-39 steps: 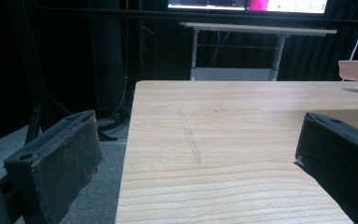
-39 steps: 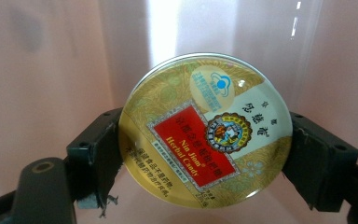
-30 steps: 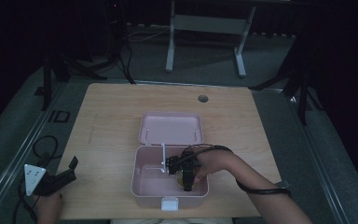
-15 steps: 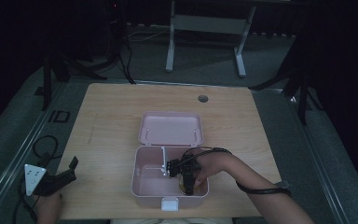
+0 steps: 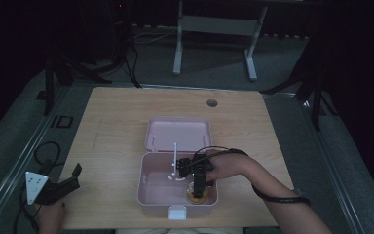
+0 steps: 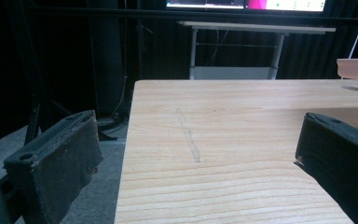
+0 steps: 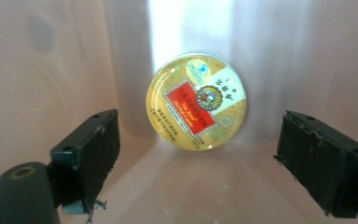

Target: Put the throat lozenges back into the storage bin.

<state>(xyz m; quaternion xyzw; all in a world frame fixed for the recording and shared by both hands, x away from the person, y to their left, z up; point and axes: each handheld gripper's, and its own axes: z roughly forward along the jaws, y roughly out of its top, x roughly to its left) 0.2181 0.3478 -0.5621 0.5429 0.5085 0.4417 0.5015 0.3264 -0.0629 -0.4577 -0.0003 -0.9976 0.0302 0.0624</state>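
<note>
An open pink box (image 5: 148, 195) sits mid-table with its lid (image 5: 177, 134) laid back behind it. A round gold tin (image 5: 194, 197) with a red label lies on the box floor near the front right corner. My right gripper (image 5: 198, 189) points down into the box just above the tin. In the right gripper view the tin (image 7: 196, 101) lies ahead between the spread jaws of my right gripper (image 7: 196, 161), which is open and not touching it. My left gripper (image 5: 70, 179) is open, low at the table's left front edge, empty.
The left gripper (image 6: 196, 158) looks across bare wooden tabletop (image 6: 242, 121), with the pink box's edge (image 6: 356, 68) far right. A round cable hole (image 5: 212, 103) lies at the back. A white clasp (image 5: 177, 212) sticks out at the box front. A white divider (image 5: 175, 156) stands inside the box.
My right gripper has shifted slightly toward the box's front right corner and lower over the tin. The left gripper has stayed still.
</note>
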